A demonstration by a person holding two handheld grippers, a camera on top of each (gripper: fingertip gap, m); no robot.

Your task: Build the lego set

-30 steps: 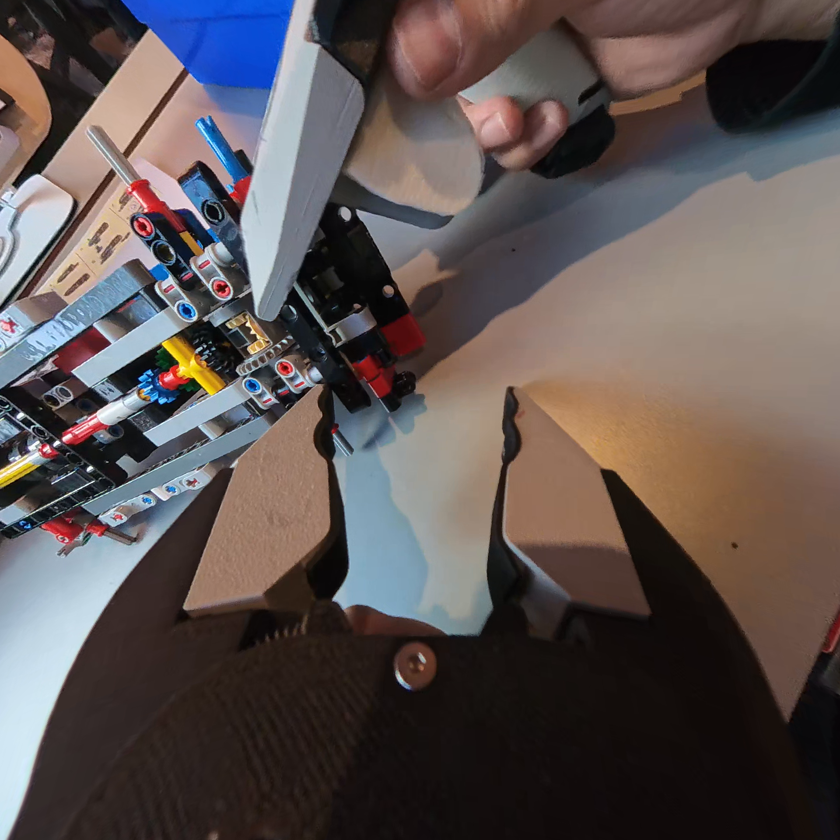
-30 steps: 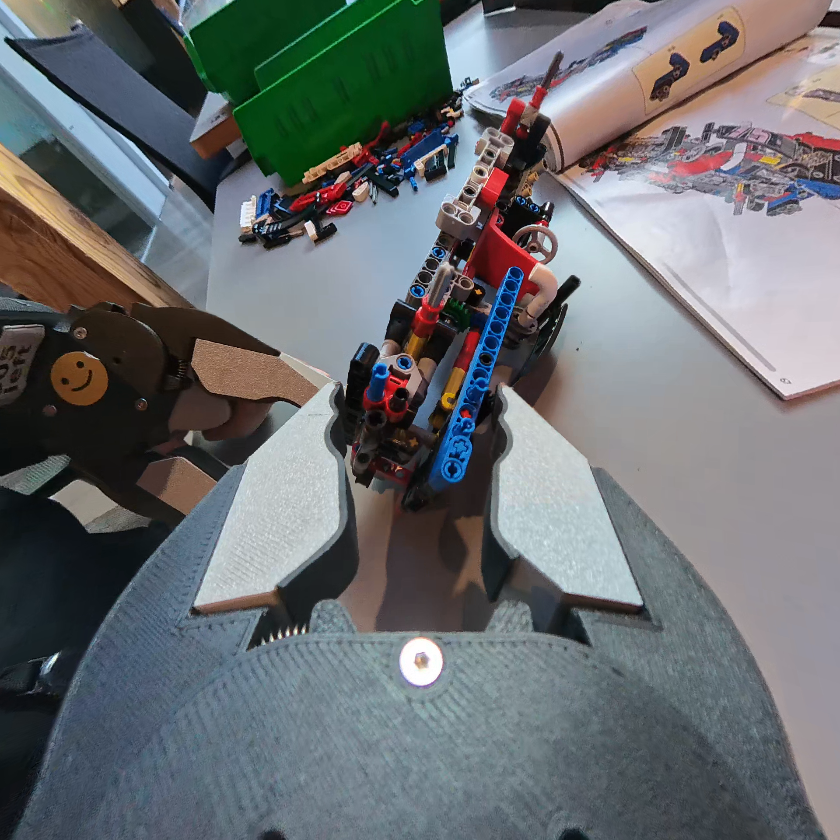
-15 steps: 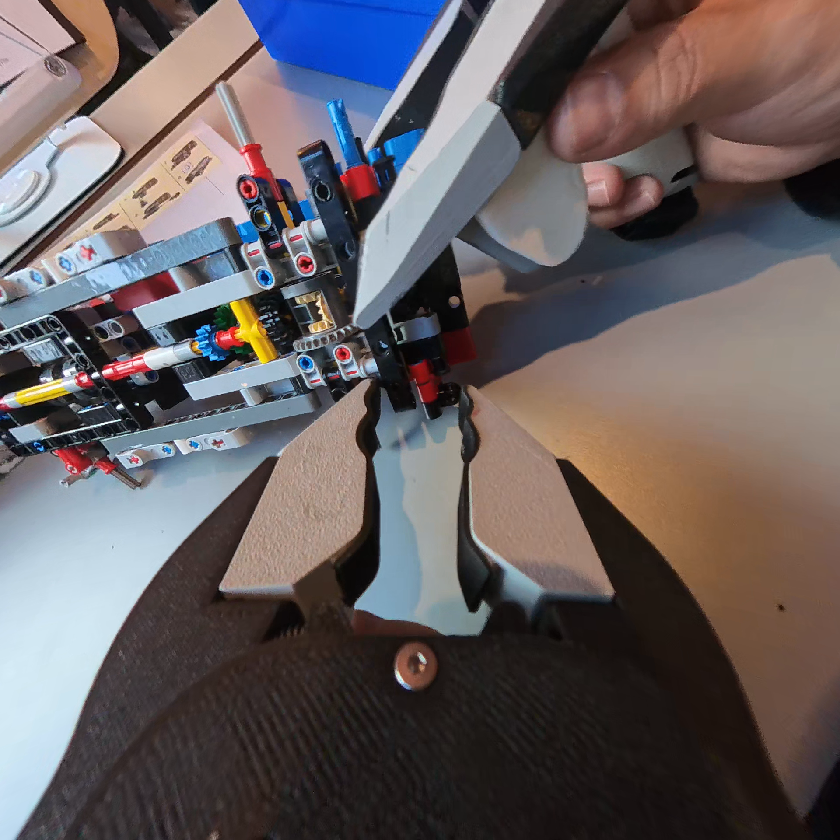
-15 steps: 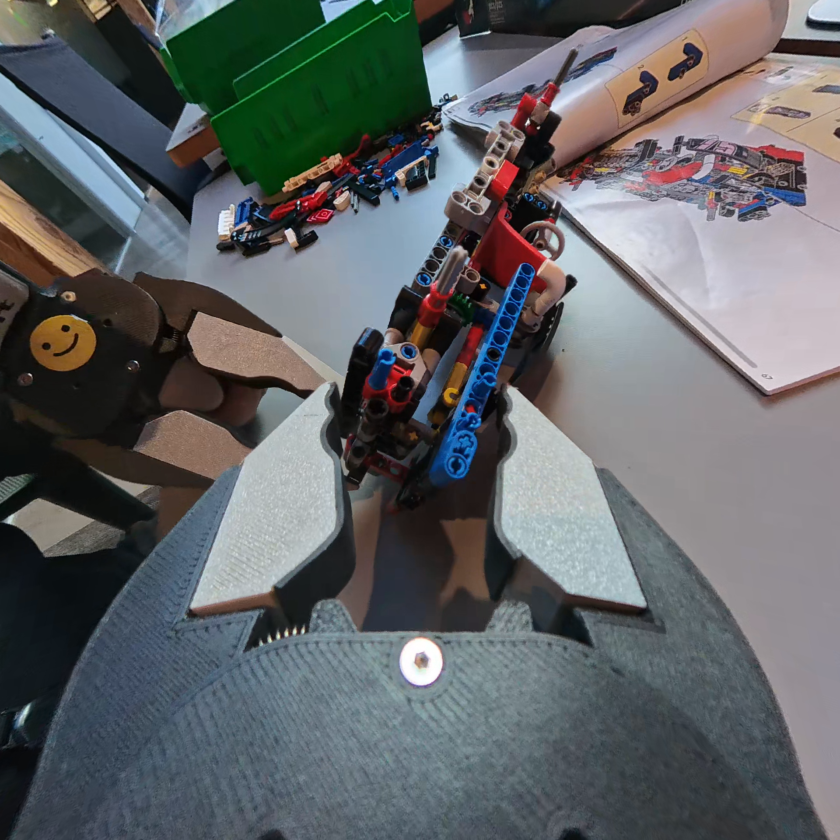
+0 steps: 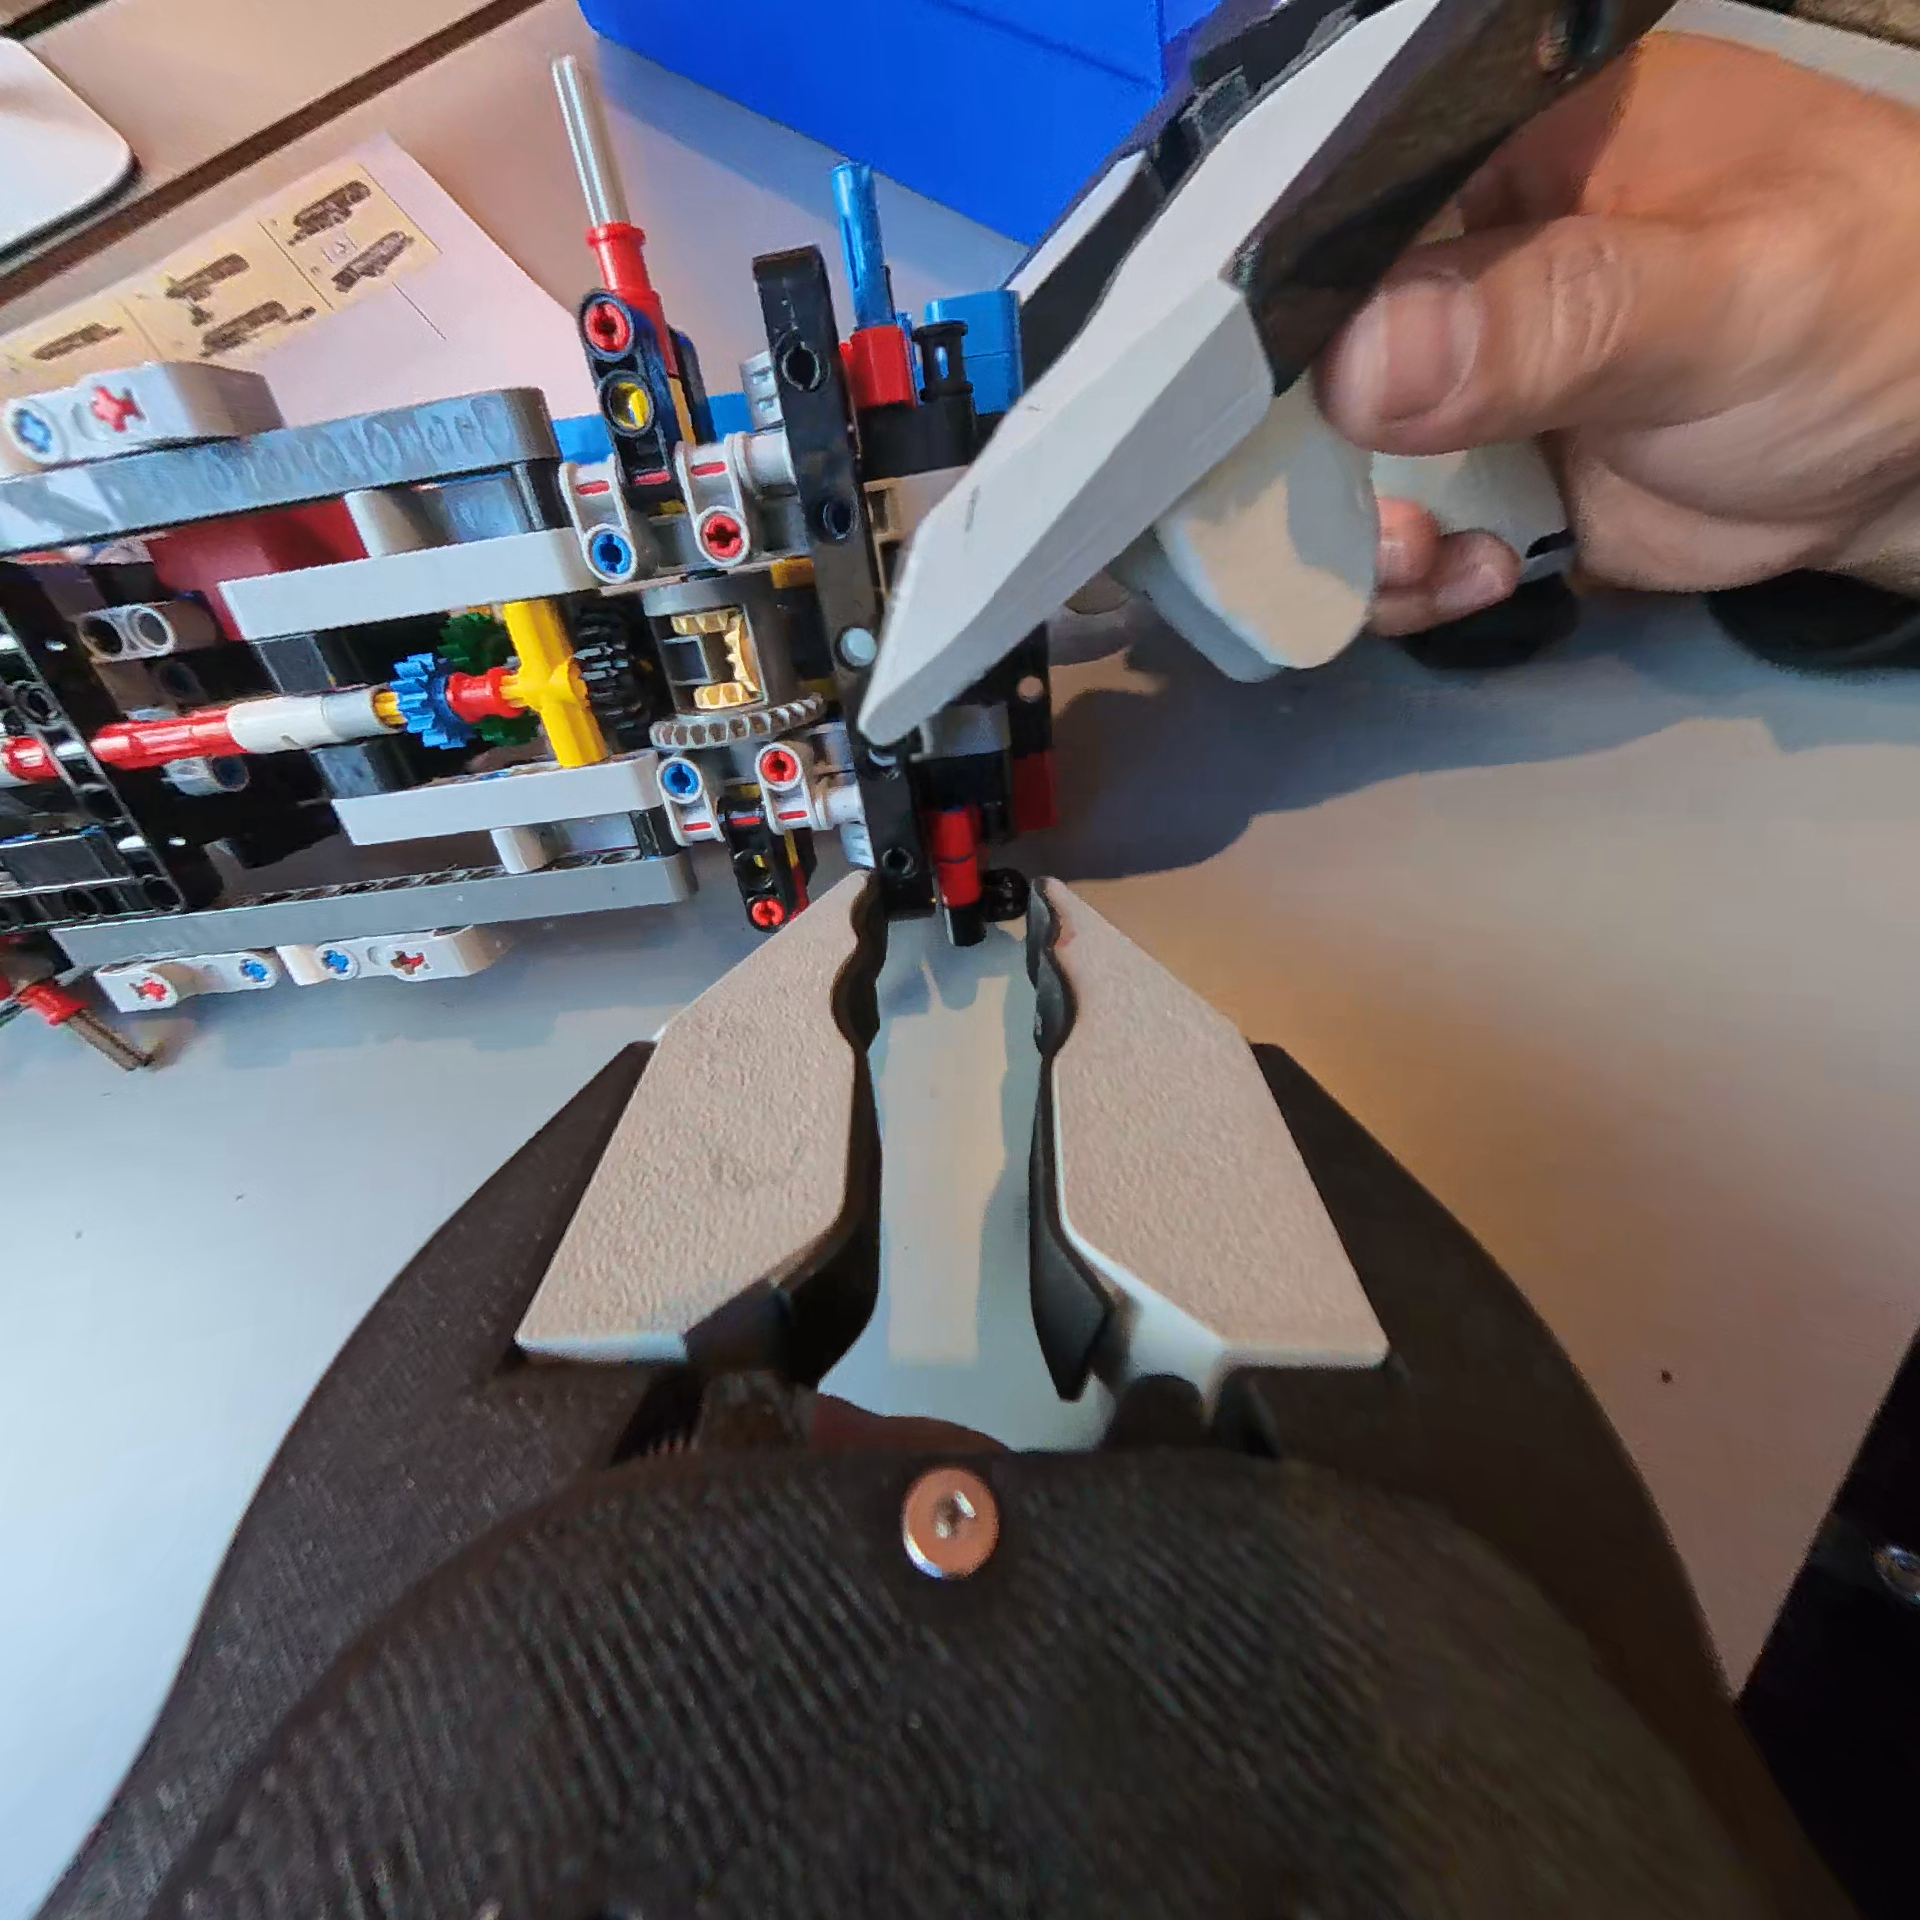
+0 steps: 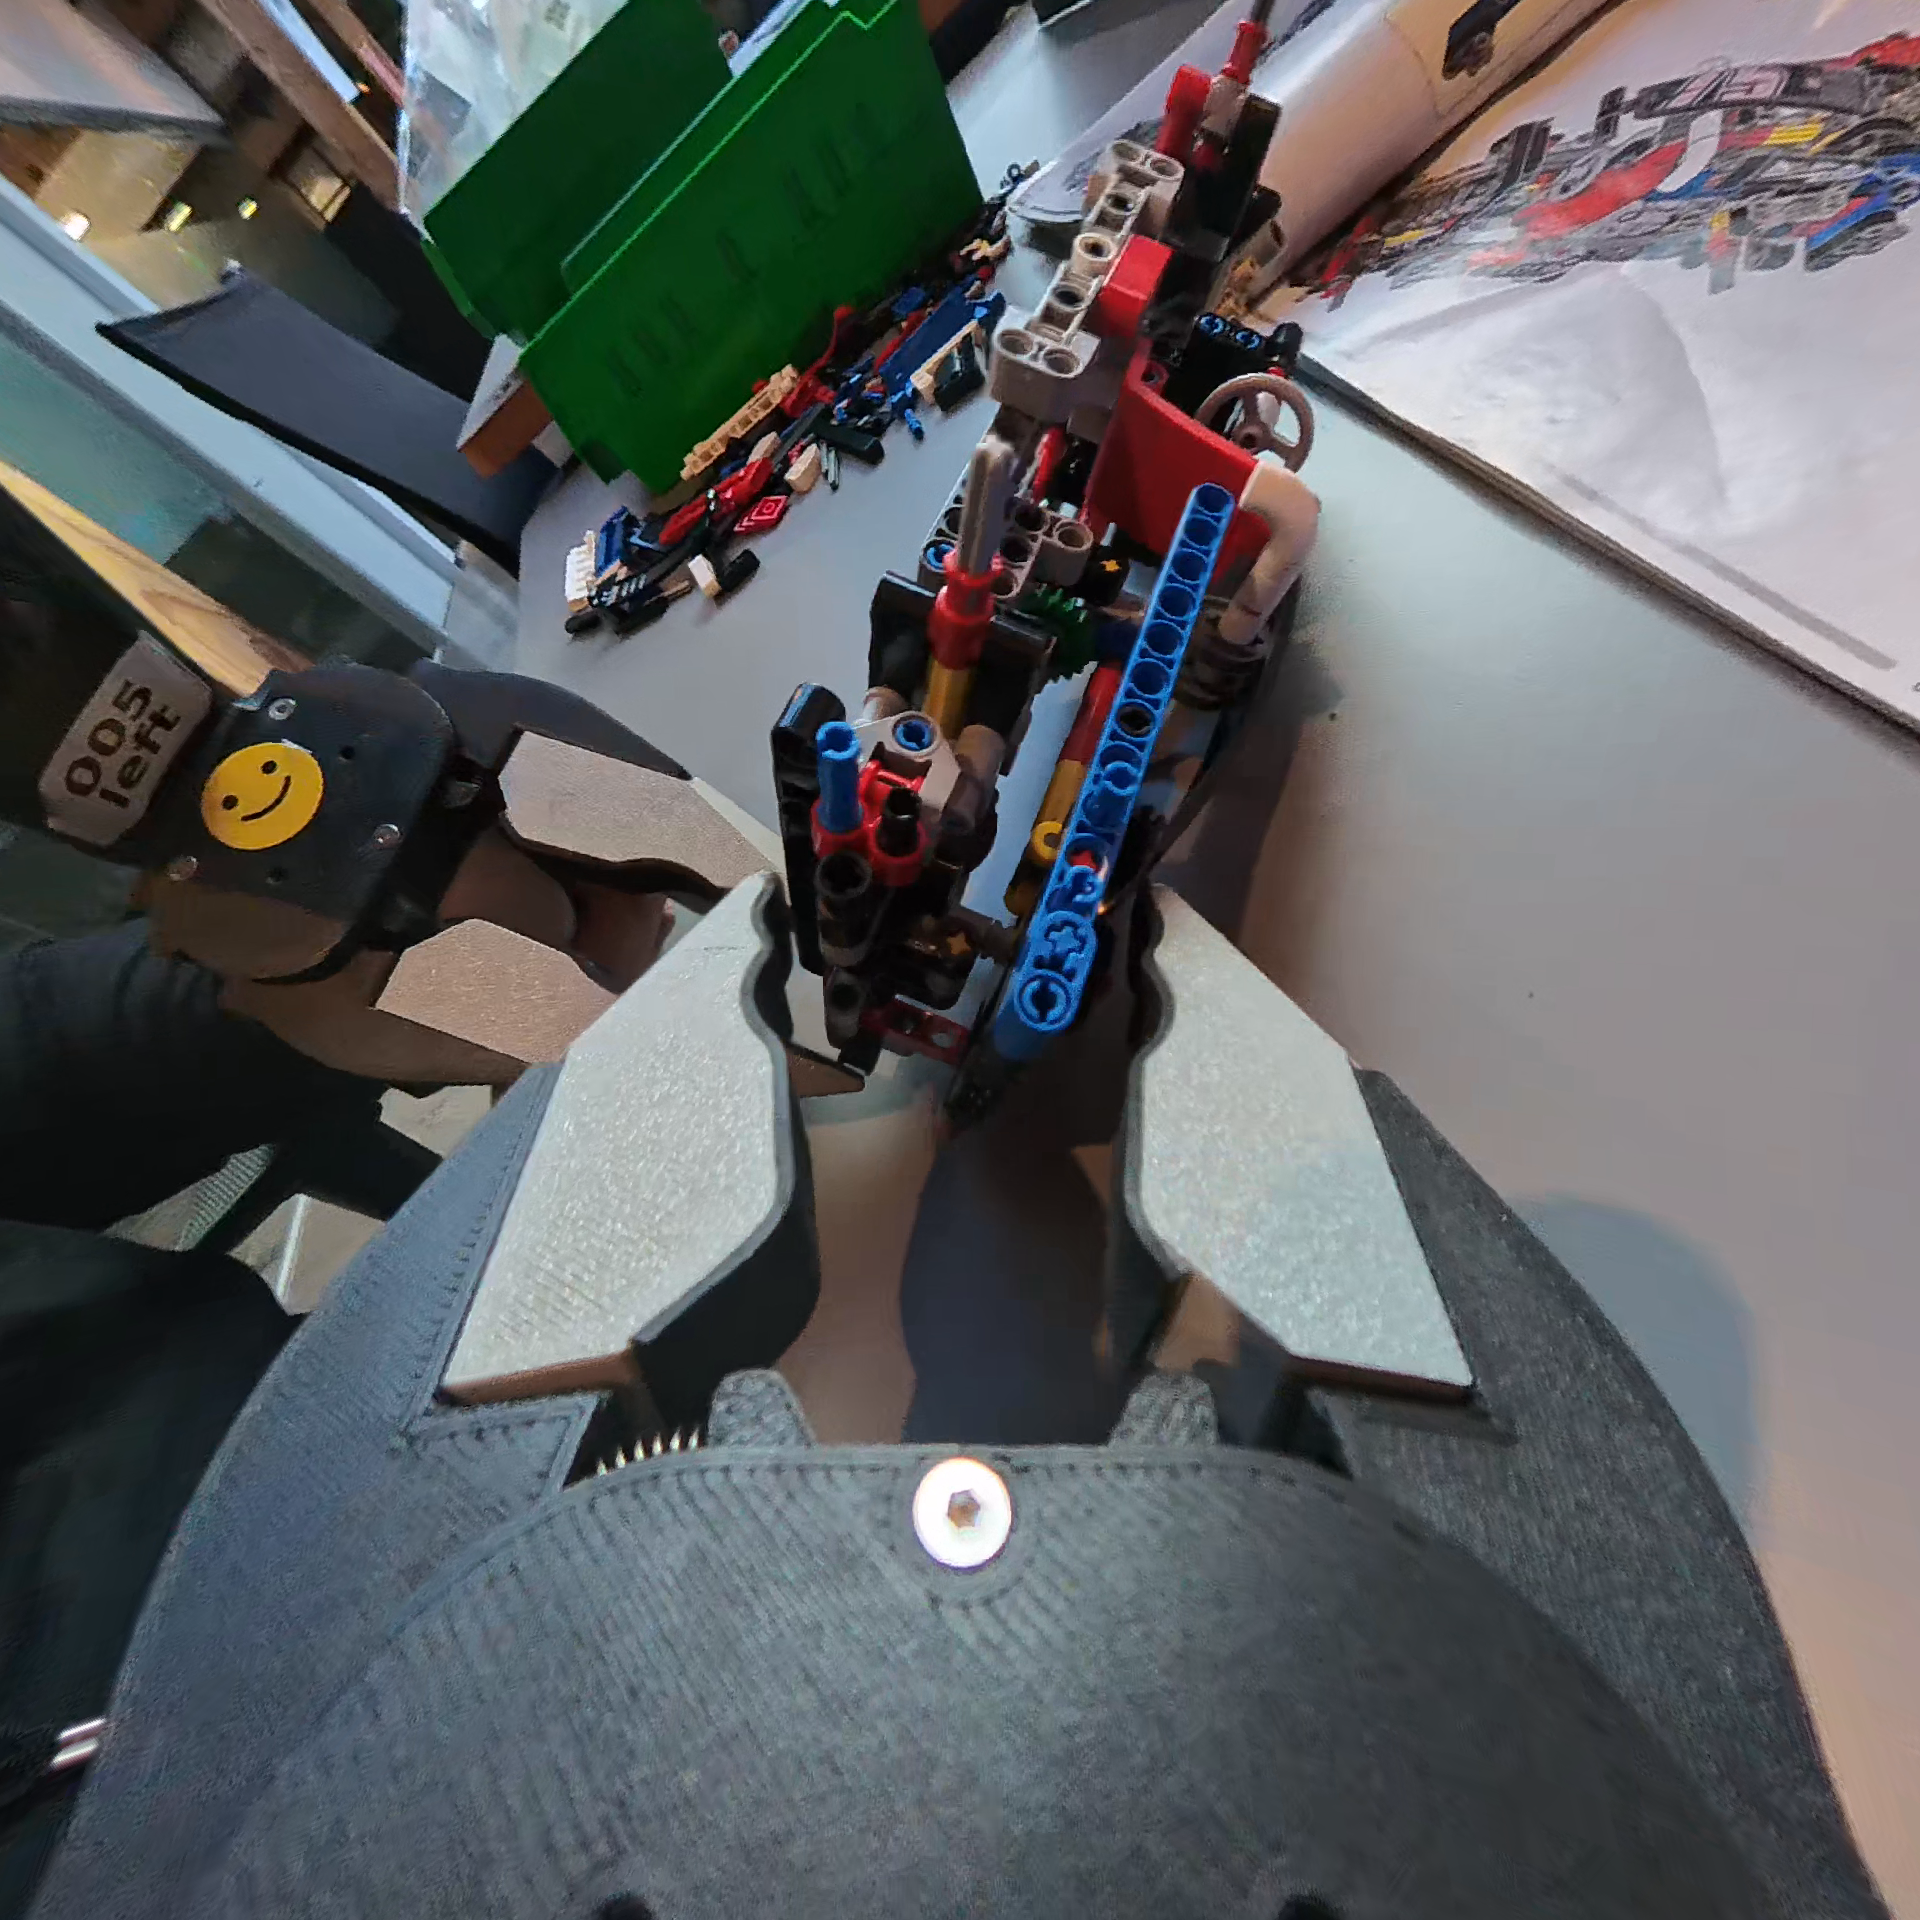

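A long, partly built lego model of grey, black, red and blue beams with gears lies on the grey table. My left gripper is nearly closed on the model's near end, its tips against a black beam and a red pin there. My right gripper is shut on the same end of the model, one finger on each side. In the left wrist view one of its pale fingers rests on the model. In the right wrist view the left gripper's fingers come in from the left, tips hidden.
A pile of loose lego parts lies before green bins at the back. An open instruction booklet lies to the right of the model. A blue box stands behind the model. A hand holds the right gripper.
My left gripper moved in to the model's end and narrowed from wide open to nearly closed on it. My right gripper kept its hold and tilted with the model.
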